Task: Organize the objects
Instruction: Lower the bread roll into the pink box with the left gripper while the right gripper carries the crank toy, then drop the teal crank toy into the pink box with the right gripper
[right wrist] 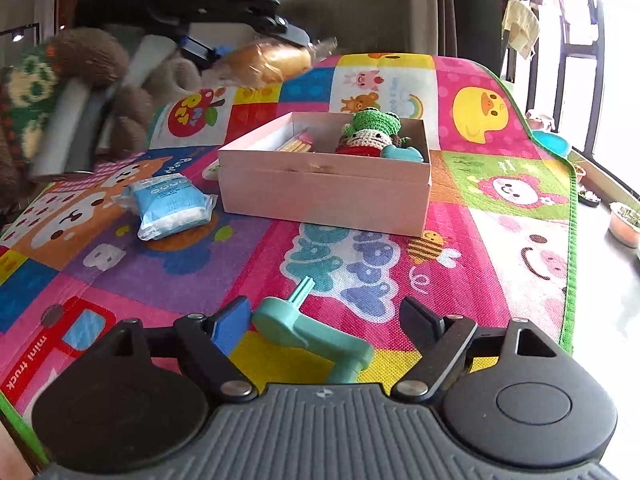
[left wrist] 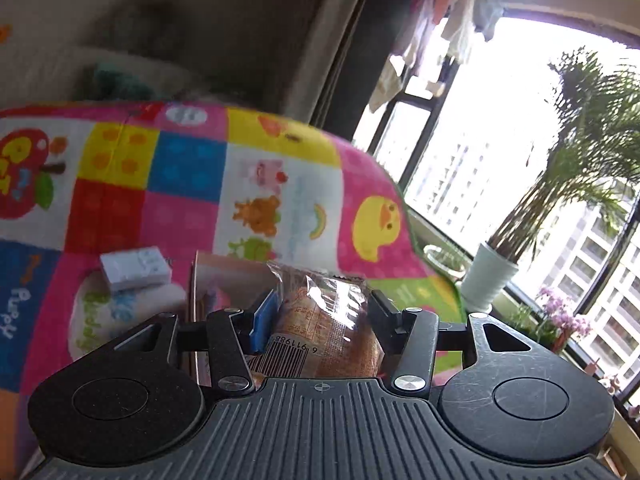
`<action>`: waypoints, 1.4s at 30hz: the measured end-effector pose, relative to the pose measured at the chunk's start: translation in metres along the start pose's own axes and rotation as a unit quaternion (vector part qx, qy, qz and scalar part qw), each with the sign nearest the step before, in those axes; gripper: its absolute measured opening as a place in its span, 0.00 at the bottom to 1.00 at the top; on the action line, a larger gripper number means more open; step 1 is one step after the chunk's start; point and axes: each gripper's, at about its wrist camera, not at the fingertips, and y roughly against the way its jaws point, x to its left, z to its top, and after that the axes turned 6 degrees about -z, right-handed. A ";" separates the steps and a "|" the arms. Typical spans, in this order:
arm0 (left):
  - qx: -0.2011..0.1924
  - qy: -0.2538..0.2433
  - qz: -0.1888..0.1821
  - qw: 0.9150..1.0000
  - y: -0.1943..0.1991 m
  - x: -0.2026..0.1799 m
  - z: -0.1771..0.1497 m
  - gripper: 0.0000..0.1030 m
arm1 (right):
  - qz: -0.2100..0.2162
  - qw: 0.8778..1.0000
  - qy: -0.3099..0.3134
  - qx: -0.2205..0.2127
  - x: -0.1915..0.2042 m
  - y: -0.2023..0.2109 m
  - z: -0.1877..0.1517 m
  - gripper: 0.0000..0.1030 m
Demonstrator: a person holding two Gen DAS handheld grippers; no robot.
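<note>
**Bread held up, box half hidden**

Left wrist: the left gripper (left wrist: 320,316) clenches a wrapped bread roll (left wrist: 324,332), hiding most of the box (left wrist: 224,276) behind it.

Right wrist: the right gripper (right wrist: 326,326) is spread around a green handle (right wrist: 312,336) on the mat (right wrist: 500,272); box contents partly hidden.

Glossy clear plastic wrap on bread (left wrist: 328,328), matt cardboard box (right wrist: 324,190), crocheted yarn doll (right wrist: 370,134), woven-textured printed mat (right wrist: 360,272)

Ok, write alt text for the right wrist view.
An open hand-held gripper hovers over a teal plastic crank on a colourful play mat. Beyond sit a pink box holding a crocheted frog doll and a blue tissue pack.
</note>
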 end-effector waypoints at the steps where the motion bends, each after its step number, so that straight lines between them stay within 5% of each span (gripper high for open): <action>1: 0.023 0.007 0.010 1.000 -0.011 0.003 -0.006 0.53 | 0.001 1.000 -0.003 0.001 -0.001 0.000 0.000 0.82; 4: 0.057 0.018 0.036 0.998 -0.024 0.010 -0.022 0.54 | 0.006 1.000 -0.006 0.008 -0.002 -0.002 0.000 0.84; 13: 0.001 0.006 0.039 0.999 -0.023 0.014 -0.012 0.53 | 0.003 0.999 -0.005 0.033 0.001 -0.012 0.002 0.92; 18: 0.053 -0.021 0.006 0.998 -0.023 0.006 -0.015 0.52 | -0.004 0.999 -0.013 0.039 0.001 -0.015 0.002 0.95; 25: -0.043 0.019 -0.015 0.999 0.041 0.014 -0.008 0.52 | -0.005 0.999 -0.017 0.040 0.000 -0.014 0.002 0.95; 30: 0.029 0.029 -0.092 0.995 0.026 0.005 -0.014 0.52 | -0.007 0.999 -0.011 0.052 0.001 -0.020 0.003 0.95; 36: 0.079 0.072 -0.078 0.991 -0.017 0.018 -0.031 0.38 | -0.019 0.998 -0.010 0.058 0.002 -0.013 0.001 0.95; 40: 0.031 0.058 -0.096 0.993 0.012 0.019 -0.032 0.38 | -0.013 0.997 -0.023 0.070 0.002 -0.010 0.000 0.93; 42: 0.007 0.037 -0.094 0.995 0.036 0.018 -0.033 0.39 | -0.003 0.997 -0.033 0.069 0.005 -0.011 0.002 0.85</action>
